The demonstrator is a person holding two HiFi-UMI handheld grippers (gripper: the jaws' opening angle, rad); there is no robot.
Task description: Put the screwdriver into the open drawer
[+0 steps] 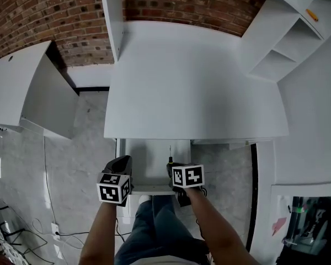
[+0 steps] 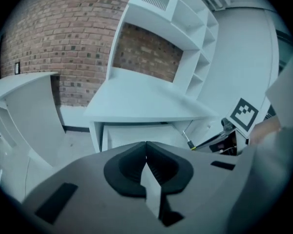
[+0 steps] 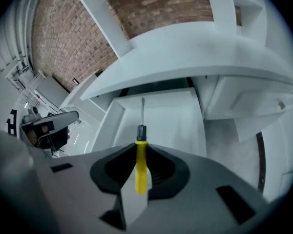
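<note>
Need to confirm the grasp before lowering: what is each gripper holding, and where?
The right gripper clamps the screwdriver by its yellow handle, shaft pointing ahead over the drawer. The left gripper is shut on nothing.

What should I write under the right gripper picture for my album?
The right hand-held gripper grips a yellow-handled screwdriver, its tip pointing forward over the open white drawer.

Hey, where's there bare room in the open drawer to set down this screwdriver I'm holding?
The floor of the drawer looks bare wall to wall, ahead of the screwdriver held in the right claw. The desk top above is bare too. It is tight only at the drawer's front edge, beside the left claw.
</note>
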